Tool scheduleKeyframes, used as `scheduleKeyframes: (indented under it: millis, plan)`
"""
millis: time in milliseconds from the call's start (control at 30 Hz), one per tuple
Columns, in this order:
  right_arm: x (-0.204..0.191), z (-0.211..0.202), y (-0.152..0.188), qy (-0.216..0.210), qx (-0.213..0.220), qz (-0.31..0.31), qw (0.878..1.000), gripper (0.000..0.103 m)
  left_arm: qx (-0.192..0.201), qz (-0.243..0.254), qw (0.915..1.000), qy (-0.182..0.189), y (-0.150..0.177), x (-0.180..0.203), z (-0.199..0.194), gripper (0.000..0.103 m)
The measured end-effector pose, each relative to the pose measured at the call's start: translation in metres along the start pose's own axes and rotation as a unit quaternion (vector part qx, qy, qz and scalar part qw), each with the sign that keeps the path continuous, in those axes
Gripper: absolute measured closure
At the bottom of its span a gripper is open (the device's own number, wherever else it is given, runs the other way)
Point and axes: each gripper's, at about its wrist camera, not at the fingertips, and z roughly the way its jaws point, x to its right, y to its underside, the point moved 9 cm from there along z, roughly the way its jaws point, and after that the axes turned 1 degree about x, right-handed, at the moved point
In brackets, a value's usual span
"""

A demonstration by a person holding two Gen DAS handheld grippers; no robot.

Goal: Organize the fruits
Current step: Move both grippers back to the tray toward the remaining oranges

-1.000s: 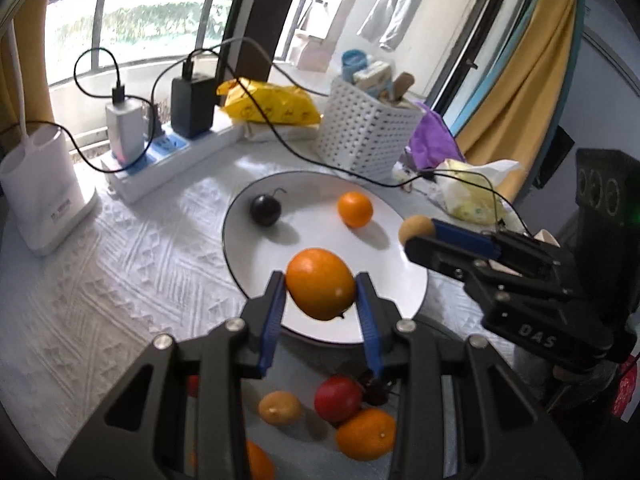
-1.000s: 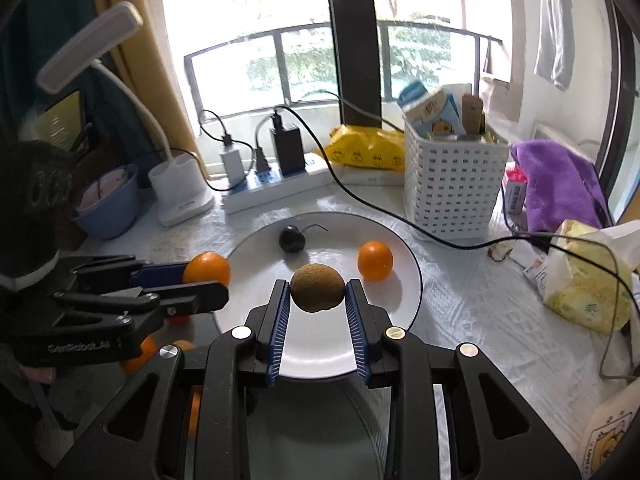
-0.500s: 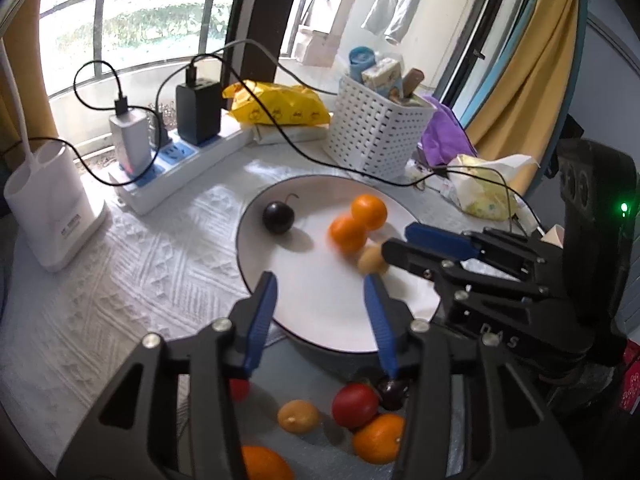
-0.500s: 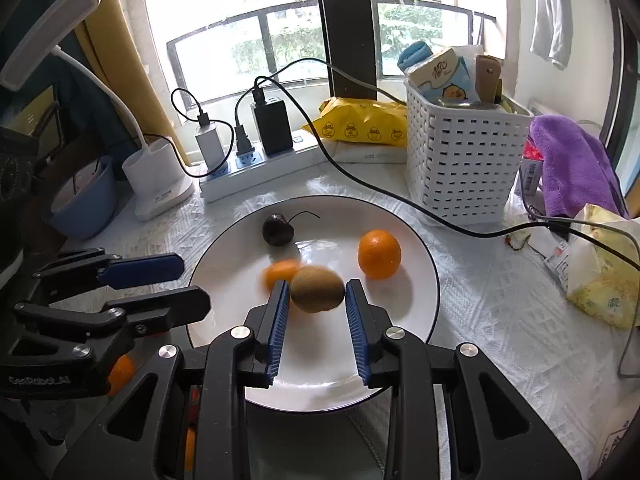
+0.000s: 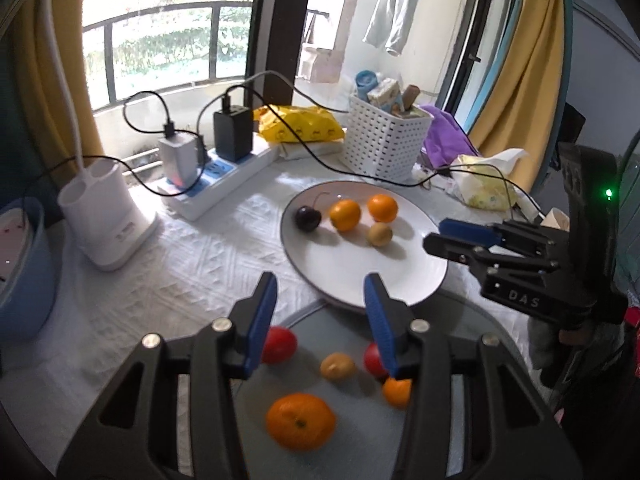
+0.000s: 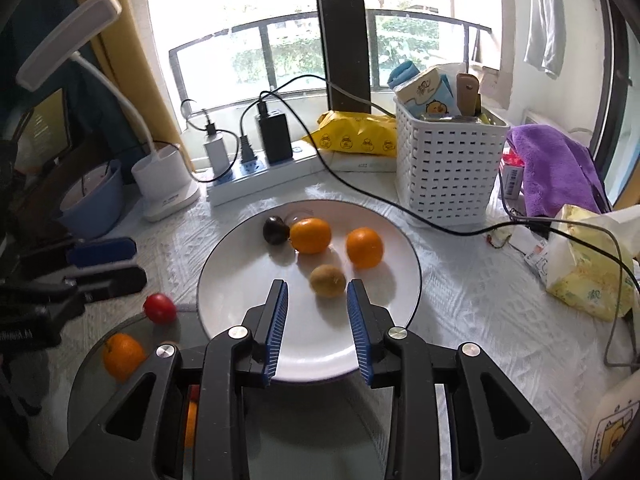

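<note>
Left gripper [image 5: 320, 300] hangs over the near plate rim w/ fingers apart, nothing between them; they've just been opening. Right gripper [image 6: 316, 308]: fingers parted but narrow, empty, kiwi [image 6: 327, 280] lying free on the white plate [image 6: 320, 344] just past the tips. Also on plate: two oranges [image 6: 311, 235] [image 6: 364, 247] and a dark cherry [image 6: 275, 230], its far side partly hidden by the nearer orange. Grey tray [image 5: 360, 412] holds more fruit, blurred: a big orange [image 5: 300, 420], red ones half hidden behind the left fingers [image 5: 258, 320]. Right gripper's body reads "DAS" in left view. White basket [image 6: 444, 168] on the desk [image 6: 460, 300] holds a carton w/ a duck print; other text too small to read.
</note>
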Motion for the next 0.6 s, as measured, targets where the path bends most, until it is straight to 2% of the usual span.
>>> scheduleKeyframes:
  millis: [467, 533, 600]
  plan:
    - [-0.054, -0.033, 0.034, -0.036, 0.001, -0.054, 0.998, 0.069, 0.013, 0.0, 0.9999, -0.011, 0.045, -0.006, -0.033, 0.056]
    - [-0.061, -0.035, 0.039, -0.039, -0.001, -0.058, 0.998, 0.067, 0.01, -0.001, 0.9999, -0.005, 0.051, -0.004, -0.033, 0.056]
    - [-0.065, -0.036, 0.043, -0.042, -0.004, -0.058, 0.997, 0.059, 0.007, -0.002, 1.0, -0.002, 0.058, -0.002, -0.034, 0.056]
